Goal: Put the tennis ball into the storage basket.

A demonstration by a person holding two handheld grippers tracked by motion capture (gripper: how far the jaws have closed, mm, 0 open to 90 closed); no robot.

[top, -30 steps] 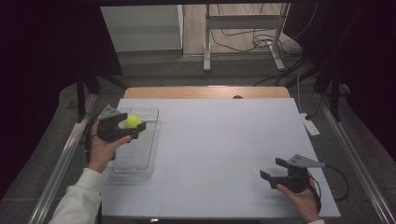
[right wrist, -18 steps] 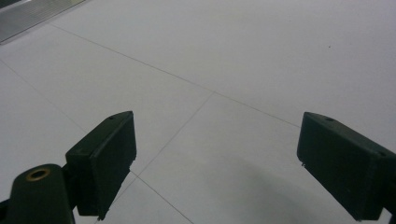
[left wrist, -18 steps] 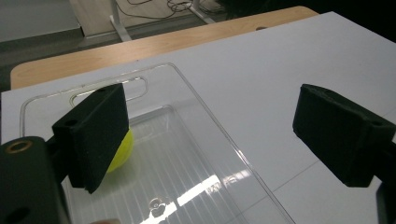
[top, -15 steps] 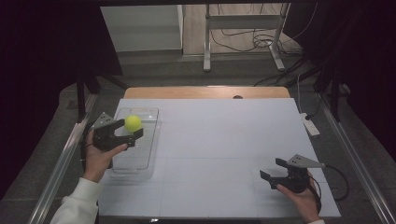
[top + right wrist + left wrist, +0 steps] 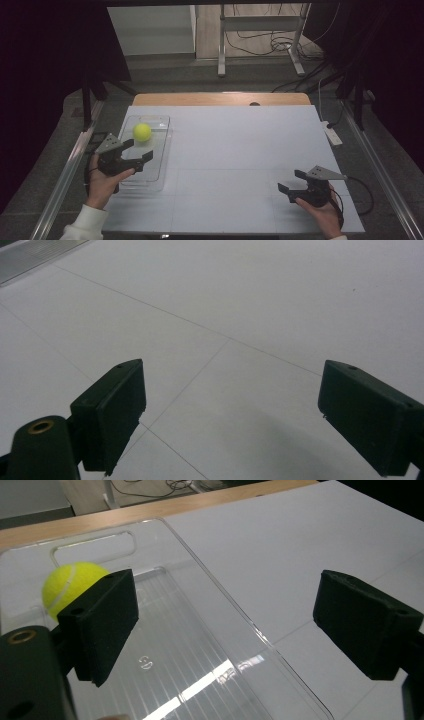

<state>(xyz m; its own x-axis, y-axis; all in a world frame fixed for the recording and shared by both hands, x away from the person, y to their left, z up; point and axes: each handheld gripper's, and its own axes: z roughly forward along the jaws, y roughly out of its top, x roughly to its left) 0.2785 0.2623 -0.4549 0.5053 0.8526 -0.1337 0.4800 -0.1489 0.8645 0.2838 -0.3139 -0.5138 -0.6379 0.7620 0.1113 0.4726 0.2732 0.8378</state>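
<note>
Lying in the far end of a clear plastic tray [image 5: 159, 150], a yellow tennis ball [image 5: 142, 132] is seen, free of any grip. The tray is set lengthwise along the left edge of the white table [image 5: 240, 150], with a handle slot cut in its far wall.

The left gripper [image 5: 134, 156] is held above the tray's near half, jaws spread wide with nothing between them. From the left gripper view, the ball [image 5: 70, 585] is noted beyond the left-hand jaw and partly hidden by it; no pad is in contact with it. The tray's ribbed floor [image 5: 190, 660] is seen between the jaws, and its long rim is crossed by the gap, so that one jaw stands over the tray and the other over bare table.

The right gripper [image 5: 295, 182] is held low at the near right of the table, well apart from tray and ball. Its jaws are likewise spread wide and empty; in the right gripper view, plain white tabletop [image 5: 240, 330] with thin seam lines is seen between them.

A wooden strip [image 5: 220, 98] is noted along the table's far edge. A small white device [image 5: 332, 134] lies at the right edge.
</note>
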